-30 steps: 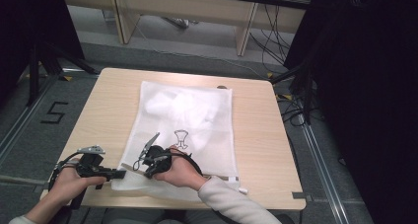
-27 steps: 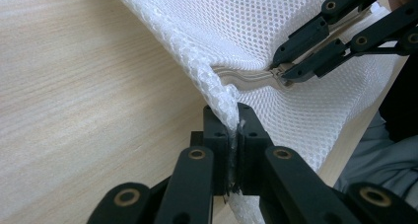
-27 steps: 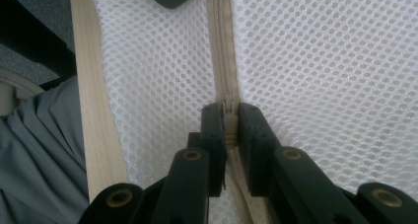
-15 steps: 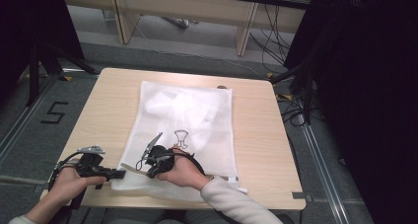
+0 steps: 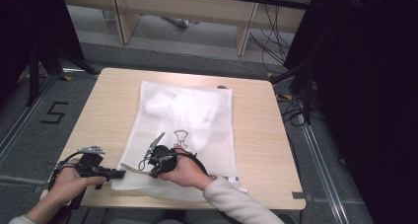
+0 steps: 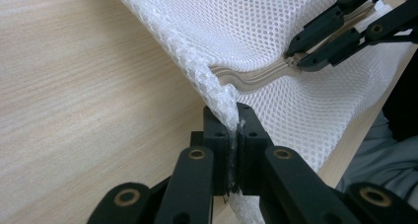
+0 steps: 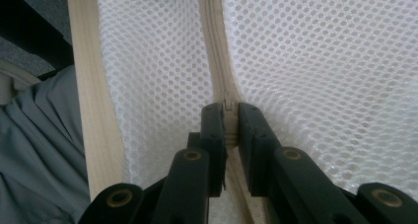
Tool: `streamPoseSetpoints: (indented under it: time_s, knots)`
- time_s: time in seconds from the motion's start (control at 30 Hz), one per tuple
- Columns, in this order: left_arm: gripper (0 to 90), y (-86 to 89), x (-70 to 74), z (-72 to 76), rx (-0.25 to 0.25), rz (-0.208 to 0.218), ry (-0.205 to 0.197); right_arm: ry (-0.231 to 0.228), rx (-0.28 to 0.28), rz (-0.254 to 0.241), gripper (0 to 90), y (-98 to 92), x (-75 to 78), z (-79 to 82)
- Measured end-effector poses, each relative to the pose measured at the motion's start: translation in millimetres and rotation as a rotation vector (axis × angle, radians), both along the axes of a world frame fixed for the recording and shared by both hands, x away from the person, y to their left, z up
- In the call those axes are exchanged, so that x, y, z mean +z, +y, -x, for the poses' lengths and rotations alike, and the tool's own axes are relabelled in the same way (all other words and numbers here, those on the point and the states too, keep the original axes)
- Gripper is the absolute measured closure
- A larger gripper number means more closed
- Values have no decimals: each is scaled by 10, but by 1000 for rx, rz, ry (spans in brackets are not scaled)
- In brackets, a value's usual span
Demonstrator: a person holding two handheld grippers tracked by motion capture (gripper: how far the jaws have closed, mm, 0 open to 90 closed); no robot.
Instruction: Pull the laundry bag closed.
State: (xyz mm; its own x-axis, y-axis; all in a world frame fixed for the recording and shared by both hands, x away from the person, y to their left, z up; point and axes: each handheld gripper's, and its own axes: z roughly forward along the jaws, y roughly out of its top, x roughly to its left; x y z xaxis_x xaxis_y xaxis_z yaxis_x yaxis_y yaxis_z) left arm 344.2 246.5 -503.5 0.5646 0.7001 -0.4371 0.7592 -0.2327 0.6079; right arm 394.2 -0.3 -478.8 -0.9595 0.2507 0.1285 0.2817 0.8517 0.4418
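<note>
Lengthwise, mesh bag runs away from the person; left claw pinches its corner, right claw its zipper

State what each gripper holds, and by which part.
Left gripper: mesh bag, by its corner edge. Right gripper: the bag's zipper, at the slider.

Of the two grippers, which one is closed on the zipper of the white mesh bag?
The right gripper: it is shut on the beige zipper running across the white mesh laundry bag. The left gripper pinches the bag's corner edge instead, beside the zipper's end.
</note>
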Motion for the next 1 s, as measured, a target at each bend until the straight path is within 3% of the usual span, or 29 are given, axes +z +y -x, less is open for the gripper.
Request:
streamPoseSetpoints:
  time_s: [0.17,0.63,0.73,1.0]
  knots:
    - [852,-9,-10,5,17,4,-16,6,-11,1,823,-40,6,-6]
    - [852,3,-4,-7,2,-6,6,0,-11,13,823,-89,21,1]
    - [852,-9,-20,-1,21,4,-12,-1,-6,10,823,-101,18,-3]
    - [852,-3,-17,-3,16,3,-10,2,-11,11,823,-126,35,2]
